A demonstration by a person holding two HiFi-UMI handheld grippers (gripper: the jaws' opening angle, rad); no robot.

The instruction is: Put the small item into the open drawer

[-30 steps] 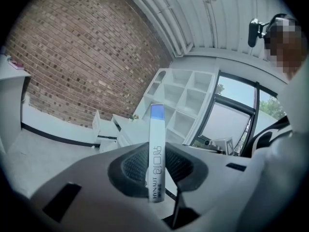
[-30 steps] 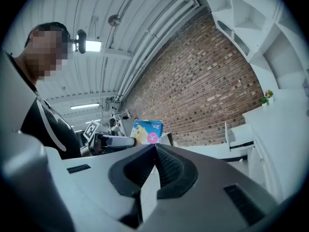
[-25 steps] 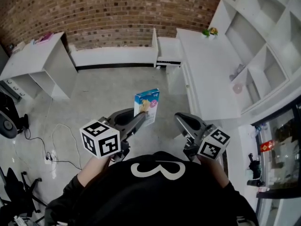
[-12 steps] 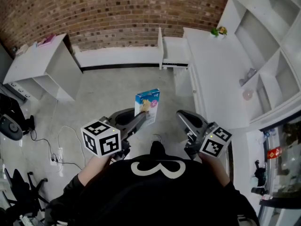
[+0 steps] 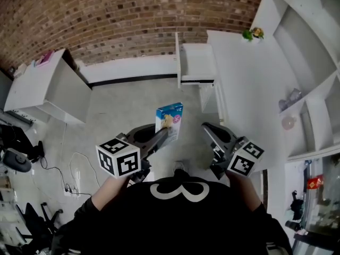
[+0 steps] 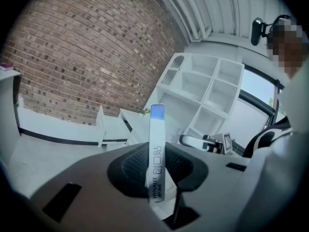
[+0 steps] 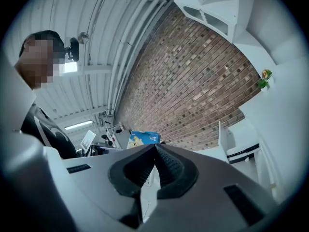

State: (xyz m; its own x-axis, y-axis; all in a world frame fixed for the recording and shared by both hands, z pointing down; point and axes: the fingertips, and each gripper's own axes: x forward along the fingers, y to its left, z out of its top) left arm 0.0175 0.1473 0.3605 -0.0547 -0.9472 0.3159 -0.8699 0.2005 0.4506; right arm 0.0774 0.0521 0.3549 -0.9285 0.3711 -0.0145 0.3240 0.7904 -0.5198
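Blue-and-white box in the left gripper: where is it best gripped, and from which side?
Probably across its two broad faces, low down, coming in edge-on. The box is thin, flat and upright, so those faces give a flat, sure seat while its top stays free. The left gripper holds it this way.

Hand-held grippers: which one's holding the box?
The left hand-held gripper, shut on the flat blue-and-white cardboard box; the right hand-held gripper has its jaws together, empty.

Left gripper (image 5: pixel 168 134) clamps a small box (image 5: pixel 170 117); right gripper (image 5: pixel 205 127) closed, empty
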